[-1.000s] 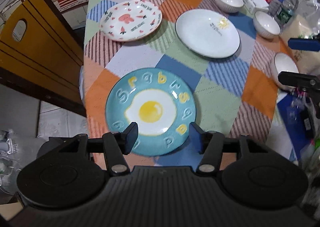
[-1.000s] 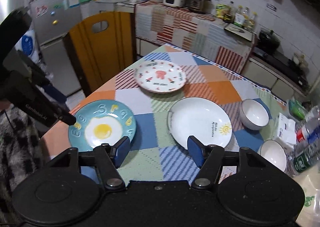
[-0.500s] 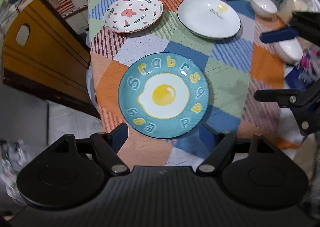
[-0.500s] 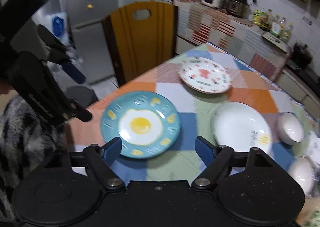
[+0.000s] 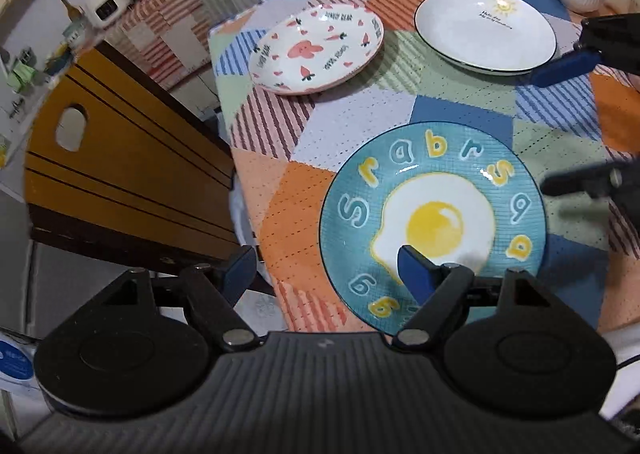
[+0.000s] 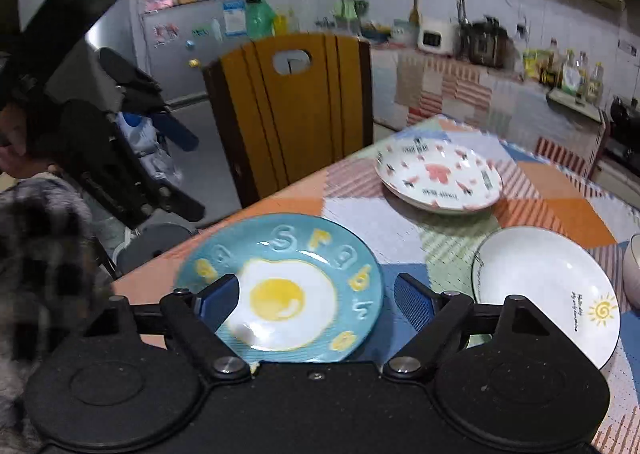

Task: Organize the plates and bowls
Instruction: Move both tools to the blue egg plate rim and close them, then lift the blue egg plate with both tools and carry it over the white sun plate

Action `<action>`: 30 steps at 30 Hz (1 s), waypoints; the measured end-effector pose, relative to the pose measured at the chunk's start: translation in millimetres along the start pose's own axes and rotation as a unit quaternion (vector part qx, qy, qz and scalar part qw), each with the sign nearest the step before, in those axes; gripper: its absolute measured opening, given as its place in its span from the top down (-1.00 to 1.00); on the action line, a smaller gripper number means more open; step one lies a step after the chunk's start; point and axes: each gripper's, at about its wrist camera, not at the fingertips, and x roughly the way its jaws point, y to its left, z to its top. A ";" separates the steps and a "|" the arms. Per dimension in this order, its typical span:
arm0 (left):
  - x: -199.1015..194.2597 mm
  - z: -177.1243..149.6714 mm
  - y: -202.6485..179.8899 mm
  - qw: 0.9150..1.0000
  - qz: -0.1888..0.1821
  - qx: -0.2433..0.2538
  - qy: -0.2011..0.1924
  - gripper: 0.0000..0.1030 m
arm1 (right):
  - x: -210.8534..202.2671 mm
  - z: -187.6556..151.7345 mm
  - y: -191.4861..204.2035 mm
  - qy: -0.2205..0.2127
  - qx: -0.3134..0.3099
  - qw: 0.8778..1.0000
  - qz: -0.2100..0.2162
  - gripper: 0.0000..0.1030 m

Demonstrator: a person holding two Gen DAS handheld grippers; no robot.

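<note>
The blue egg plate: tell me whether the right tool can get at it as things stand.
Probably yes. The right tool is open, and the blue egg plate lies flat just ahead of it with nothing on top. The left tool hovers open at the plate's other edge, which might crowd a grasp.

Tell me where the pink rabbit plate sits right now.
In the left wrist view, the pink rabbit plate sits near the table's far left corner, beside the white sun plate and beyond the egg plate.
</note>
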 end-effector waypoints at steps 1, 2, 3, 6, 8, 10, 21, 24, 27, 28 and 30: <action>5.6 0.8 2.6 1.000 -0.010 -0.005 0.004 -0.50 | 4.1 1.2 -6.1 0.005 0.014 1.000 -0.001 -0.70; 11.6 1.2 5.2 1.000 -0.022 -0.010 0.009 -0.50 | 9.5 2.5 -12.0 0.020 0.027 0.999 0.004 -0.70; 17.1 1.9 8.6 0.999 -0.036 -0.015 0.015 -0.50 | 14.2 3.4 -16.1 0.036 0.037 0.999 0.012 -0.66; 33.1 2.7 18.3 0.997 -0.053 -0.036 0.040 -0.50 | 29.6 1.8 -21.2 0.084 0.045 0.995 0.018 -0.43; 40.7 1.6 22.2 0.995 -0.068 -0.042 0.052 -0.49 | 37.6 -3.3 -22.0 0.115 0.052 0.991 0.038 -0.09; 47.9 0.3 24.2 0.994 -0.078 -0.044 0.062 -0.45 | 42.5 -10.5 -27.8 0.125 0.077 0.988 0.054 -0.09; 84.4 -11.0 33.4 0.980 -0.135 -0.081 0.119 0.13 | 48.8 -30.0 -38.6 0.159 0.168 0.972 0.048 0.20; 90.7 -14.8 37.0 0.973 -0.155 -0.098 0.136 0.40 | 54.8 -35.5 -33.0 0.168 0.179 0.968 0.052 0.31; 94.4 -17.5 39.0 0.971 -0.160 -0.105 0.142 0.58 | 57.6 -40.4 -27.2 0.162 0.182 0.969 0.038 0.42; 95.2 -18.2 40.2 0.970 -0.162 -0.110 0.142 0.59 | 57.3 -42.6 -27.7 0.157 0.189 0.969 0.037 0.45; 96.5 -19.1 43.6 0.968 -0.169 -0.121 0.142 0.61 | 56.7 -47.5 -32.6 0.147 0.208 0.966 0.043 0.50</action>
